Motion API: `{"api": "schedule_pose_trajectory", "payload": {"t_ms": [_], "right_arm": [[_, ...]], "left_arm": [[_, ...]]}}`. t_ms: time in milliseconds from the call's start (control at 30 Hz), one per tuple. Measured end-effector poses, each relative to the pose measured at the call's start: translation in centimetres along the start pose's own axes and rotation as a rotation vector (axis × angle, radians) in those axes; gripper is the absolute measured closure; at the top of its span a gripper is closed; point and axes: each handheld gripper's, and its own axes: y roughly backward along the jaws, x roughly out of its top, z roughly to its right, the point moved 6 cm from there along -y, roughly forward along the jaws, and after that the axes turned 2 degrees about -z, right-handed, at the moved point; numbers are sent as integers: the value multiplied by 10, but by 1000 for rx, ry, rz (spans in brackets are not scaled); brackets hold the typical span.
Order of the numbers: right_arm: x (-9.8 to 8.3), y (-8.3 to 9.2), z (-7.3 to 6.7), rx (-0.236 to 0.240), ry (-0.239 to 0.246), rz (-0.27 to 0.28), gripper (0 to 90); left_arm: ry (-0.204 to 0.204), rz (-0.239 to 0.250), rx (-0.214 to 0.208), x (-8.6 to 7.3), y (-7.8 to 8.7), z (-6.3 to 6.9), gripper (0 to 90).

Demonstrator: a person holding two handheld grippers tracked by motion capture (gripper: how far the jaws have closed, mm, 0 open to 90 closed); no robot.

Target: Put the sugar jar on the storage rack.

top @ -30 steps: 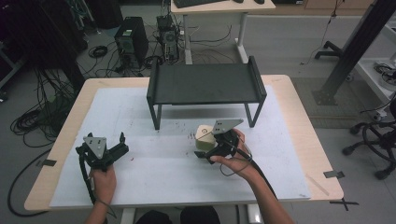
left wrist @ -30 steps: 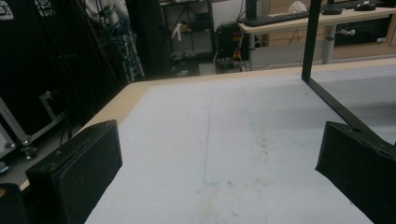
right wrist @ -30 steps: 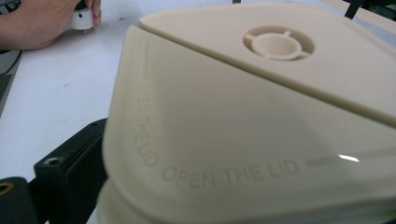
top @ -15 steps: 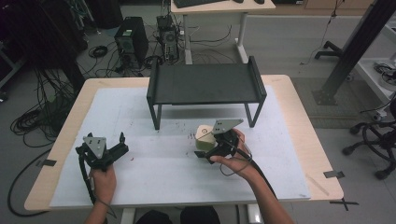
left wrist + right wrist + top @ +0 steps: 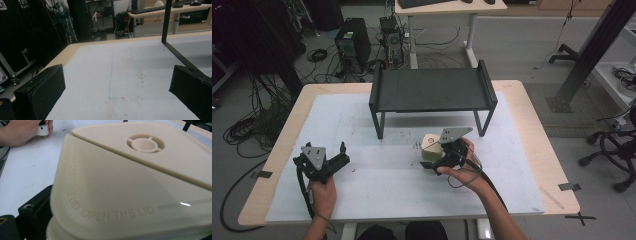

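Lab: floor cables (image 5: 247,125), PC tower (image 5: 353,46).

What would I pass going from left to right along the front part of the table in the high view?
Left black tongs held open in the left hand → cream plastic lidded container → right black tongs shut on that container, held by the right hand.

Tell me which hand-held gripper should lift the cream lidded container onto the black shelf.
Right. The right hand-held gripper already has its jaws around the cream lidded container, just in front of the black shelf. The left hand-held gripper sits open, away near the table's left side.
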Motion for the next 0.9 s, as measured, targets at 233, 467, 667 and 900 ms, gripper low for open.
{"api": "schedule_pose_trajectory", "payload": {"t_ms": [233,467,667,900], "right_arm": [[-1,-1,0,-1,3,-7,23],[-1,-1,2,-11,13,-13,42],[-3,0,4,-19,19,-27,84],[-4,2,4,-18,39,-41,176]], "left_arm": [[-1,-1,1,0,0,0,2],[3,1,4,0,0,-1,2],[3,1,5,0,0,-1,2],[4,1,6,0,0,-1,2]]}}
